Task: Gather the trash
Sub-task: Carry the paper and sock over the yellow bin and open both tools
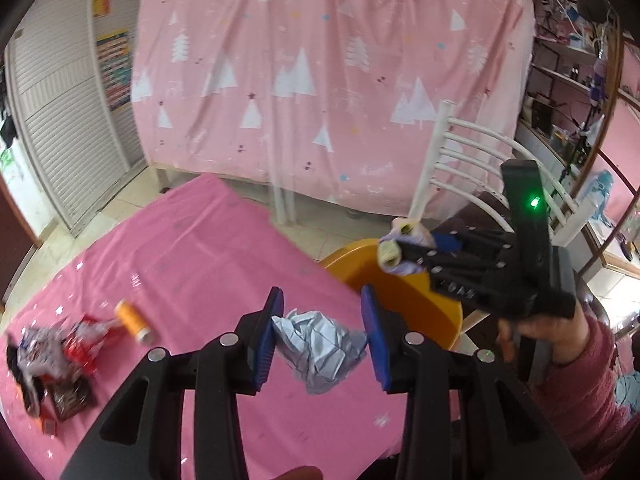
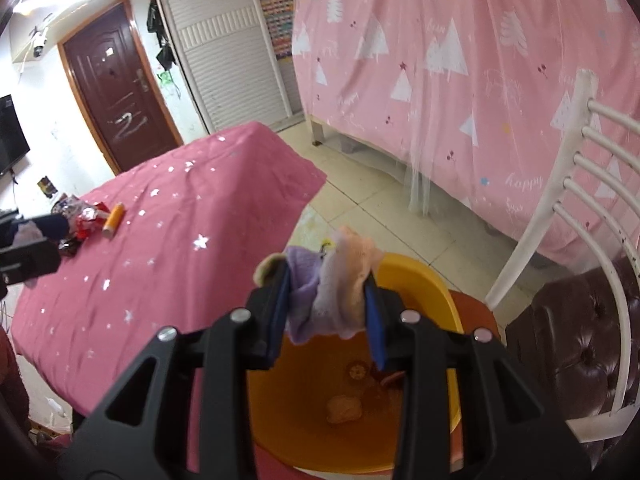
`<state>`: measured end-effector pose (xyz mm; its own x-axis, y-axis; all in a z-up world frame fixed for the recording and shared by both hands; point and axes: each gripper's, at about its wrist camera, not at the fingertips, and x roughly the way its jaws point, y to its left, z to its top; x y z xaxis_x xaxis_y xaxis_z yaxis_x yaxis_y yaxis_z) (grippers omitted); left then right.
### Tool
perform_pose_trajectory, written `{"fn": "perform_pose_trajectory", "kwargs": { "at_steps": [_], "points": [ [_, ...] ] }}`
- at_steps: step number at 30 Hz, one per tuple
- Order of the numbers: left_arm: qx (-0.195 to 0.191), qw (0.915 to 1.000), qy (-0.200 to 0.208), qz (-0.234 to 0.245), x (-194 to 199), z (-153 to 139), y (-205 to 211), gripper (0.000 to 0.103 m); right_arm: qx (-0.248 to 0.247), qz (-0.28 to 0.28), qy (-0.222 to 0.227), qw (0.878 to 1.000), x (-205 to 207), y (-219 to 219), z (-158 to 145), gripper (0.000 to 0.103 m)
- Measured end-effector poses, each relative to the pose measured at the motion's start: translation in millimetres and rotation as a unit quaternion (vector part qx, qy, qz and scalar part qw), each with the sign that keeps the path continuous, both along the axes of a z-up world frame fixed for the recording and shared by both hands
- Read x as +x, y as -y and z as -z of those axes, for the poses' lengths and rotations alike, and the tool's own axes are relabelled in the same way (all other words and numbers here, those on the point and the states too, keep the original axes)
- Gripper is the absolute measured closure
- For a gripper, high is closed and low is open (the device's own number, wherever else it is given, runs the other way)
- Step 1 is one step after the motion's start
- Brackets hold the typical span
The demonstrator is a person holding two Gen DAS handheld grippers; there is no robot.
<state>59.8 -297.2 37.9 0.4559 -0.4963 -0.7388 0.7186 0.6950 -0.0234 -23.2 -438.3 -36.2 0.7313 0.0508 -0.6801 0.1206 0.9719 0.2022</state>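
- The left gripper (image 1: 322, 340), black with blue pads, pinches a crumpled pale blue paper ball (image 1: 318, 346) and carries it above the pink star-spangled tablecloth (image 1: 192, 248), near the table's right edge.
- Just past that edge sits the round orange plastic basin (image 1: 400, 292), its rim right beside the left gripper's right pad.
- The right gripper (image 2: 328, 308) is clamped on a soft bundle of lilac, white and peach cloth scraps (image 2: 332, 292), held directly over the basin's open mouth (image 2: 436, 292).
- Down inside the basin, a small peach lump (image 2: 344, 409) lies on the bottom; other bits beside it are too blurred to name.
- In the left view, a hand (image 1: 548, 328) in a pink fuzzy sleeve grips the right tool's black handle, a green light glowing on it.
- Far left on the cloth lies a heap of red, white and dark crinkled wrappers (image 1: 52, 360), with an orange thread spool (image 1: 133, 321) lying on its side just beside the heap.
- A white metal chair with a dark brown tufted seat (image 2: 576, 340) stands next to the basin.
- A pink sheet printed with white trees (image 1: 328, 72) hangs behind.
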Motion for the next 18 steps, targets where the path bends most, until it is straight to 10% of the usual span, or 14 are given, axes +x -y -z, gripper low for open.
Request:
{"fn": "perform_pose_trajectory", "kwargs": {
  "at_steps": [13,18],
  "points": [
    [0.001,0.998,-0.06,0.019,33,15,72,0.069,0.007,0.011,-0.028,1.0,2,18,15,0.052],
    [-0.005,0.9963,-0.084,0.019,42,19,92,0.053,0.014,0.022,-0.027,0.999,-1,28,15,0.052]
  ]
}}
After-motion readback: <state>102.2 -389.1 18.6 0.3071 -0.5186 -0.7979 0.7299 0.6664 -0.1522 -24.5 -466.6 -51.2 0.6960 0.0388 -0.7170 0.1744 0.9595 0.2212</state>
